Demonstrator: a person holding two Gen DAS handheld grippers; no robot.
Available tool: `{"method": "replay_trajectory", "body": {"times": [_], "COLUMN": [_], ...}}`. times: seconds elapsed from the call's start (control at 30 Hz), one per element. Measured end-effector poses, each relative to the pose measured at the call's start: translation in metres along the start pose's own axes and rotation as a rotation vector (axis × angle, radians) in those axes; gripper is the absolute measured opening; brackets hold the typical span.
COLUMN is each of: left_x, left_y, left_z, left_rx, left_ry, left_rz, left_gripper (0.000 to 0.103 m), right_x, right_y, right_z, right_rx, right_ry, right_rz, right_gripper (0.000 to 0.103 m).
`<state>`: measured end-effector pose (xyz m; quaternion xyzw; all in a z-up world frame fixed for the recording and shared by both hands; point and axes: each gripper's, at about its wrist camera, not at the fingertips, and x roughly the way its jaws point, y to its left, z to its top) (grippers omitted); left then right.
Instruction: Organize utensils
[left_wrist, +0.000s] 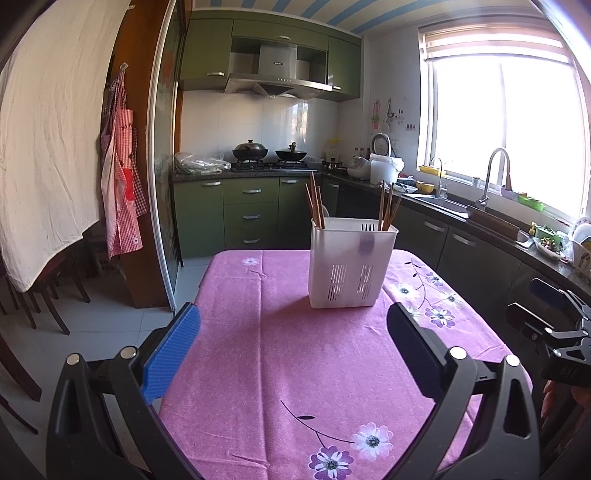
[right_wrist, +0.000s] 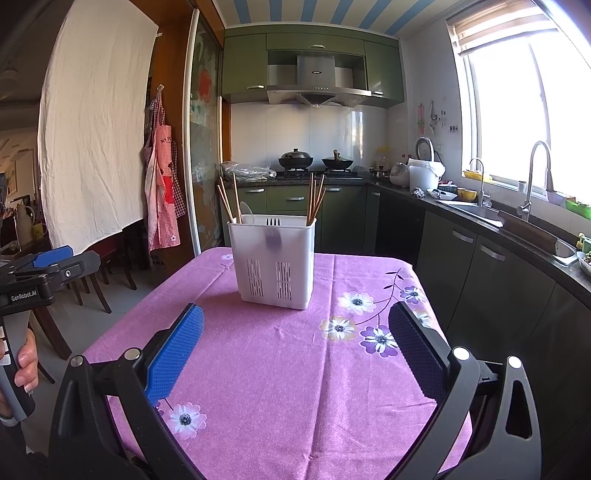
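A white slotted utensil holder (left_wrist: 351, 262) stands upright on the pink flowered tablecloth (left_wrist: 280, 350); it also shows in the right wrist view (right_wrist: 275, 260). Wooden chopsticks stand in its left end (left_wrist: 314, 203) and its right end (left_wrist: 388, 205), seen too in the right wrist view (right_wrist: 229, 201). A fork's tines (left_wrist: 366, 225) and a white spoon (right_wrist: 246, 212) poke above the rim. My left gripper (left_wrist: 293, 317) is open and empty, short of the holder. My right gripper (right_wrist: 295, 317) is open and empty, also short of it.
The table's far edge drops off just behind the holder. A dark counter with a sink (right_wrist: 476, 210) and faucet (left_wrist: 493, 173) runs along the right. Green cabinets and a stove with two woks (left_wrist: 269, 151) stand at the back. Chairs (right_wrist: 92, 280) stand left.
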<state>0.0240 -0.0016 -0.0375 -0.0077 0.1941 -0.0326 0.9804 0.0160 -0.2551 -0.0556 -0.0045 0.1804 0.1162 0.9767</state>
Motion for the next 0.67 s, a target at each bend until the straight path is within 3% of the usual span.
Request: {"method": "replay_trajectory", "body": {"times": [0.13,0.27,0.5,0.67], "left_x": [-0.004,-0.001,0.007,0.015], "left_y": [-0.001,0.005,0.008,0.008], "left_z": [0.001,0.002,0.001,0.000], "left_rx": [0.017,-0.005,-0.007,-0.007], "left_ry": [-0.038,-0.023,0.011,0.045], "left_rz": [0.034,0.011,0.036,0.001], "left_gripper": [0.096,0.096,0.096,0.096], "right_x": [0.002,0.004,0.005,0.008], "right_y": [0.001,-0.001,-0.002,-0.002], "right_z": [-0.001,-0.001,-0.001,-0.002], "right_rx": [0.000,0.002,0.005,0.005], "right_ry": [0.006,0.011,0.014,0.022], "right_rz": [0.000,0.004,0.006,0.007], "right_gripper": [0.098,0.098,0.098,0.098]}}
